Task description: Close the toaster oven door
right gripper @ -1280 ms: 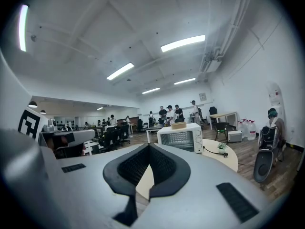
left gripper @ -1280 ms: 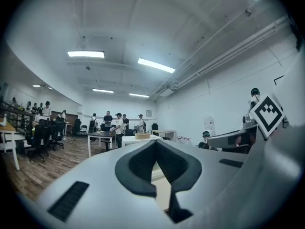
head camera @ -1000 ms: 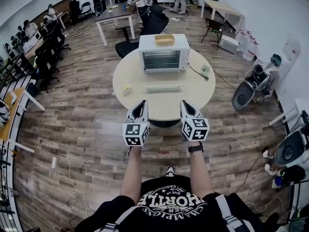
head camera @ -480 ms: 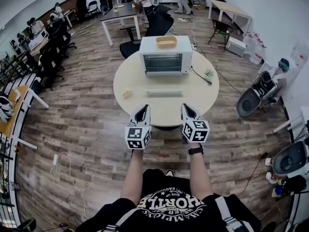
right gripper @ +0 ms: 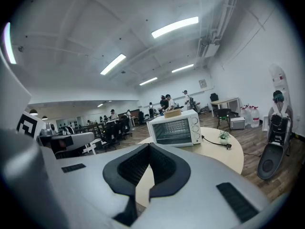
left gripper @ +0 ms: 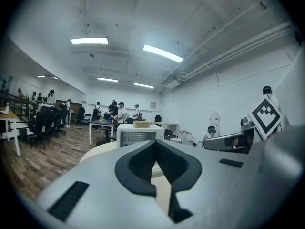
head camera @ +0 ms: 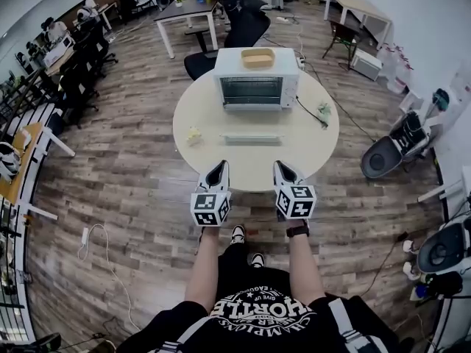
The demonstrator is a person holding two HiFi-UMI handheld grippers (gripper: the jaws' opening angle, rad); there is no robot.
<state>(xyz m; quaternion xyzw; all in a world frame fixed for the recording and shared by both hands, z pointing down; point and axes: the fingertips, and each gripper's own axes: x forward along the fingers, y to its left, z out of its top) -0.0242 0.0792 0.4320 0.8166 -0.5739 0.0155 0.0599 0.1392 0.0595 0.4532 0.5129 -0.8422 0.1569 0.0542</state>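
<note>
A white toaster oven [head camera: 257, 85] stands at the far side of a round pale table [head camera: 197, 112], with a tan tray [head camera: 258, 57] on its top. Its front shows a wire rack; I cannot tell from here how the door stands. In the left gripper view the oven [left gripper: 137, 136] shows just past my jaws, and in the right gripper view the oven [right gripper: 174, 128] shows its knobs on the right. My left gripper [head camera: 218, 166] and right gripper [head camera: 282, 165] hang side by side at the table's near edge, both shut and empty, well short of the oven.
A long pale flat piece [head camera: 250, 138] lies mid-table in front of the oven. A small yellow thing [head camera: 193, 134] sits at the left, a little plant [head camera: 323, 109] and a black cable [head camera: 304, 107] at the right. A black office chair [head camera: 237, 34] stands behind the table.
The person has stepped toward the table, which now sits a little nearer and lower in view. Both grippers came along side by side and stayed shut.
</note>
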